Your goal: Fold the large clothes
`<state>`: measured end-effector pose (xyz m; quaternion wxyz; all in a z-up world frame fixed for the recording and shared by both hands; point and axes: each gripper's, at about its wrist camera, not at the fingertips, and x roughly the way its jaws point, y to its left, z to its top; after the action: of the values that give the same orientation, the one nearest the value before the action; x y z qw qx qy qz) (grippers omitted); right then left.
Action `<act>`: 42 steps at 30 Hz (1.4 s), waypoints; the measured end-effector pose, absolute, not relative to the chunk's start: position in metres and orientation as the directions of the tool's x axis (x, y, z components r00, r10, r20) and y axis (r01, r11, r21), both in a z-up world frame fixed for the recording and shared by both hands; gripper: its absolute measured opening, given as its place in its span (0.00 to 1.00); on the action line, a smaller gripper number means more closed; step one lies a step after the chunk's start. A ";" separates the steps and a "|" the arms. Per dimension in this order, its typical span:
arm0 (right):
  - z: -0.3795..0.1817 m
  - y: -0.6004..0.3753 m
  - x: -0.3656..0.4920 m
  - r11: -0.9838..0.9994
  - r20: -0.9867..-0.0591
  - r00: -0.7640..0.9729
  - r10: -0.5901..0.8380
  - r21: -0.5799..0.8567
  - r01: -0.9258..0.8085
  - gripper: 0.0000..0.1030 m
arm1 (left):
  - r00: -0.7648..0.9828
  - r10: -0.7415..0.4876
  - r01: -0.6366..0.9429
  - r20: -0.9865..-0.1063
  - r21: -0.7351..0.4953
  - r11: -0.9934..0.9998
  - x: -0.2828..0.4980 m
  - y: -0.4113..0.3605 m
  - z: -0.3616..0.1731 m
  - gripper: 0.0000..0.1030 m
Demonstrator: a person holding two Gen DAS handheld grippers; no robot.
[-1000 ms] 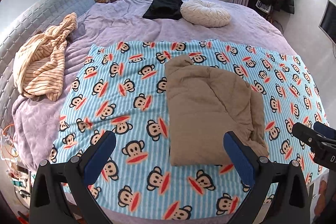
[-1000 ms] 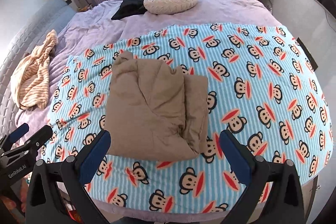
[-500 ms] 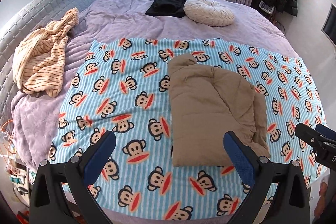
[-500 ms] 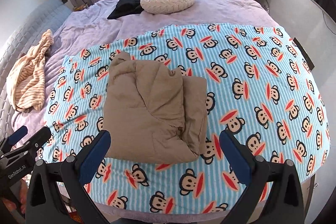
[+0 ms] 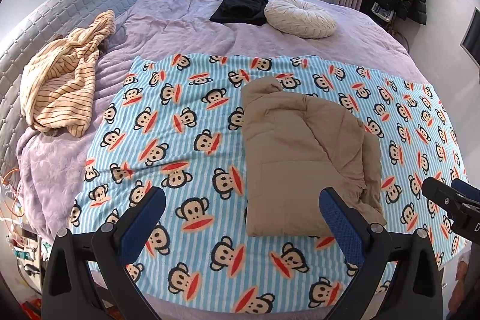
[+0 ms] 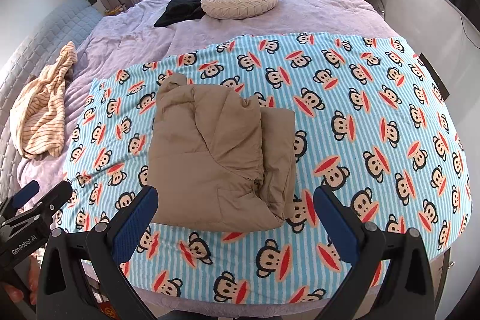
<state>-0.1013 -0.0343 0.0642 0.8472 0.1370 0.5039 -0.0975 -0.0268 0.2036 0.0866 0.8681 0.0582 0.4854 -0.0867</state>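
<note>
A wide bed with a lilac cover (image 5: 300,50) carries a blue striped monkey-print blanket (image 5: 180,140). On its middle lies a folded tan padded jacket (image 5: 300,155). Near the bed's edge, the left tool (image 5: 240,224) and right tool (image 6: 235,218) hover spread wide, grasping nothing.

Monkey-print blanket (image 5: 186,122) over purple bedspread (image 5: 186,29); round cream cushion (image 5: 300,17) beside black garment (image 5: 240,6), striped robe (image 5: 63,80).

Lilac bed (image 5: 360,29): monkey blanket (image 5: 180,122), striped garment (image 5: 60,86), cushion (image 5: 300,17), black garment (image 5: 240,6).
</note>
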 end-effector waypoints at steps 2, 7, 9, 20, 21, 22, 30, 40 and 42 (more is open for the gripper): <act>0.064 -0.035 -0.103 0.943 -0.880 0.473 -0.029 0.133 0.304 1.00 | 0.514 -0.094 0.207 -0.852 0.017 0.978 -0.027 0.204 0.087 0.99; 0.064 -0.035 -0.103 0.943 -0.881 0.473 -0.028 0.134 0.304 1.00 | 0.513 -0.095 0.209 -0.853 0.017 0.978 -0.027 0.204 0.087 1.00; 0.064 -0.035 -0.102 0.944 -0.881 0.472 -0.026 0.134 0.303 1.00 | 0.512 -0.096 0.209 -0.854 0.016 0.978 -0.027 0.204 0.087 0.99; 0.064 -0.034 -0.103 0.942 -0.881 0.472 -0.027 0.135 0.306 1.00 | 0.511 -0.093 0.205 -0.855 0.016 0.979 -0.029 0.206 0.087 0.99; 0.064 -0.033 -0.103 0.943 -0.881 0.473 -0.027 0.135 0.305 1.00 | 0.511 -0.095 0.206 -0.854 0.014 0.979 -0.029 0.205 0.087 0.99; 0.064 -0.034 -0.103 0.943 -0.881 0.472 -0.027 0.134 0.304 1.00 | 0.512 -0.094 0.205 -0.854 0.015 0.979 -0.029 0.206 0.087 0.99; 0.065 -0.034 -0.102 0.943 -0.881 0.472 -0.026 0.134 0.303 1.00 | 0.512 -0.094 0.203 -0.854 0.014 0.979 -0.029 0.206 0.087 0.99; 0.065 -0.035 -0.103 0.943 -0.882 0.471 -0.025 0.136 0.305 1.00 | 0.512 -0.093 0.204 -0.854 0.016 0.979 -0.029 0.206 0.087 0.99; 0.065 -0.034 -0.102 0.943 -0.881 0.472 -0.025 0.136 0.304 1.00 | 0.511 -0.093 0.205 -0.854 0.016 0.979 -0.029 0.205 0.086 0.99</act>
<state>-0.1025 -0.0344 0.0652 0.8467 0.1380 0.5046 -0.0971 -0.0288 0.2054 0.0864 0.8673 0.0573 0.4869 -0.0859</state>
